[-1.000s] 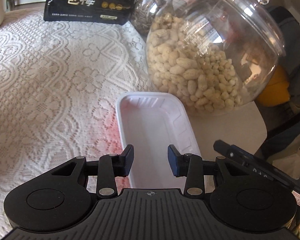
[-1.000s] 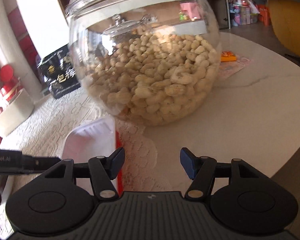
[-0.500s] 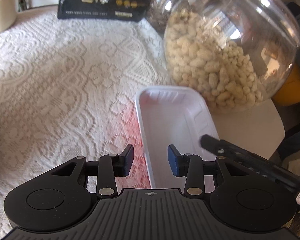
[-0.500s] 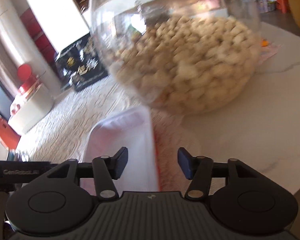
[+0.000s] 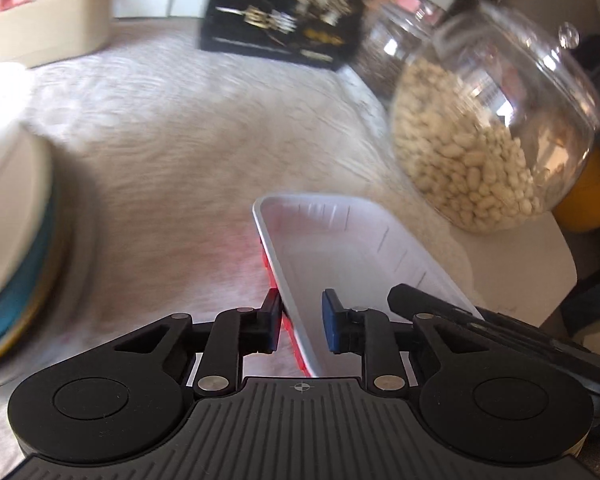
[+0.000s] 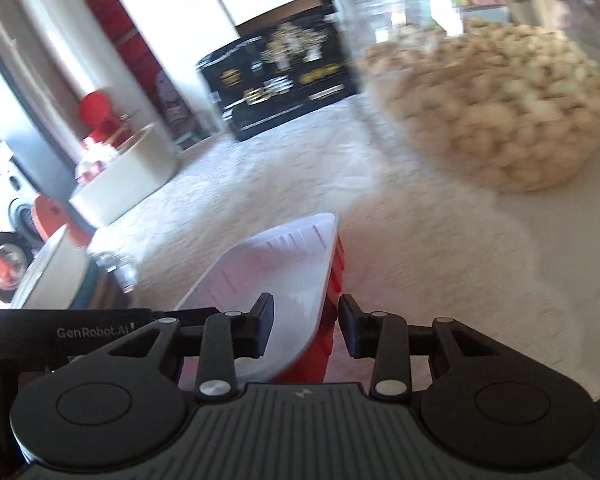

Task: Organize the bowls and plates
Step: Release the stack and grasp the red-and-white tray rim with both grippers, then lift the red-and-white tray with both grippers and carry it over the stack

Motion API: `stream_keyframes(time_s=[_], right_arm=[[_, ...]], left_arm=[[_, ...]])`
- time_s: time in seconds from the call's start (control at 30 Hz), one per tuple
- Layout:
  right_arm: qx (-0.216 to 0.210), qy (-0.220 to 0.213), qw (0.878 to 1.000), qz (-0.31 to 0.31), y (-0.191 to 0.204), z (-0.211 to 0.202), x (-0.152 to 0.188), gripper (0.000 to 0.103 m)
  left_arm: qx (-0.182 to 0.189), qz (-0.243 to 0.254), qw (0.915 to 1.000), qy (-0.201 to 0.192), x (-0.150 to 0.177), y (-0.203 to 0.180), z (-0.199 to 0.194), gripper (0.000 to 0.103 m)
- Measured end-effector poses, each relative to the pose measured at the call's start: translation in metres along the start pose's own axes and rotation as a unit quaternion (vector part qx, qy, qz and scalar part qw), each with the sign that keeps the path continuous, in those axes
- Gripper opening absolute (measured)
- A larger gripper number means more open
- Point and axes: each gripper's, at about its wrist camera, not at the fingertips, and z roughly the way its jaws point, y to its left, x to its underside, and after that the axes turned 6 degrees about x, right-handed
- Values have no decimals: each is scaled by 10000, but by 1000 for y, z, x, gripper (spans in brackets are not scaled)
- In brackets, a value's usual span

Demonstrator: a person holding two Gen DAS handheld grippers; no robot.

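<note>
A white rectangular tray (image 5: pixel 340 256) with a red outside is tilted just above the lace cloth. My left gripper (image 5: pixel 302 322) straddles its left wall. Its jaws are closing, with the pads against the wall. In the right wrist view the same tray (image 6: pixel 284 272) has its red right wall between the jaws of my right gripper (image 6: pixel 306 322). These jaws are closing too, the right pad touching the red side. A stack of plates (image 5: pixel 12 240), white on top of blue and yellow, stands at the left (image 6: pixel 48 276).
A big clear jar of peanuts (image 5: pixel 480 152) stands right of the tray, with a smaller jar (image 5: pixel 384 52) behind it. A black printed bag (image 5: pixel 284 12) and a cream tub (image 5: pixel 48 24) are at the back. The table edge (image 5: pixel 556 264) runs close on the right.
Both grippers swung left and narrowed their jaws onto the tray's side walls. The tray moved left away from the jar and tilted. The plate stack came into view on the left.
</note>
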Motion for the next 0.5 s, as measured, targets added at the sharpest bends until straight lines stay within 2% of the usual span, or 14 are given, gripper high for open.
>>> stream_keyframes(time_s=[0.1,0.2,0.33,0.5], right_arm=[[-49,68,9999,-130,24,4,12,37],[44,187,9996,-205,44,12,30,37],[190,325,9991,-178,50,21,50,39],[301,156,9987,-381,54,18,60,39]], left_arm=[[-61,-21,9999,-87,10,18,-17,24],[-77,-64,9999,-15,23,34,-21,23],[-30,-125,9998,127,38,48,-16,21],[-4,-219,9997,131,46,53,-12,19]])
